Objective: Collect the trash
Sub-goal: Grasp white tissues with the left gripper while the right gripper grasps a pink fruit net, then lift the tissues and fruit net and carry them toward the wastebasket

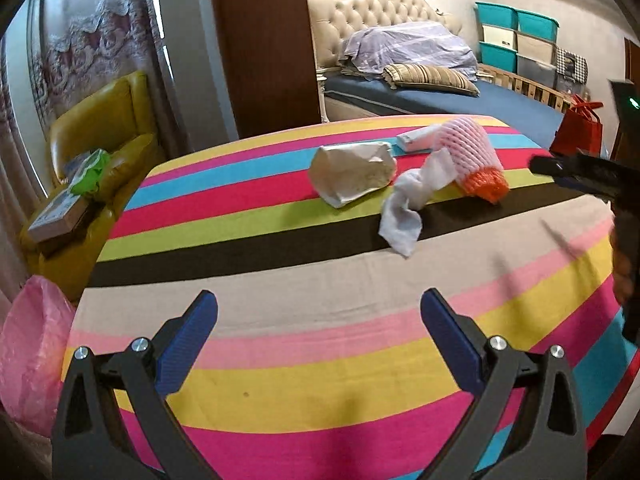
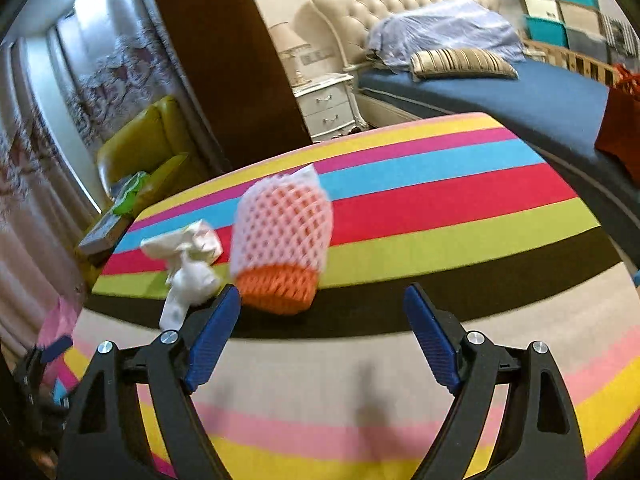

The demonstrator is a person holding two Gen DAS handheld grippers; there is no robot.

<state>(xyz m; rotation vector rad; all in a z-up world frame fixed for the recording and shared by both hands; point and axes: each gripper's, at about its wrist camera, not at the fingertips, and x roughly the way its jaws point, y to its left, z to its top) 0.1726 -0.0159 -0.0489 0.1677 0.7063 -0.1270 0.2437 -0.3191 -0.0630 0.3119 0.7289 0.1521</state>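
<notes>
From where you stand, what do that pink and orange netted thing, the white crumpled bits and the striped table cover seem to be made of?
The netted sleeve looks like soft foam mesh, matte, given its puffy open lattice. The white tissue looks like thin paper, limp and creased. The crumpled bag seems to be stiffer off-white paper that holds its folds. The striped cloth looks like woven fabric, matte with faint wrinkles.

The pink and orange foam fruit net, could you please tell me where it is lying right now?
The foam fruit net lies on the striped tablecloth, just beyond the right tool's left finger, with the crumpled white tissue immediately to its left in the right wrist view.
</notes>
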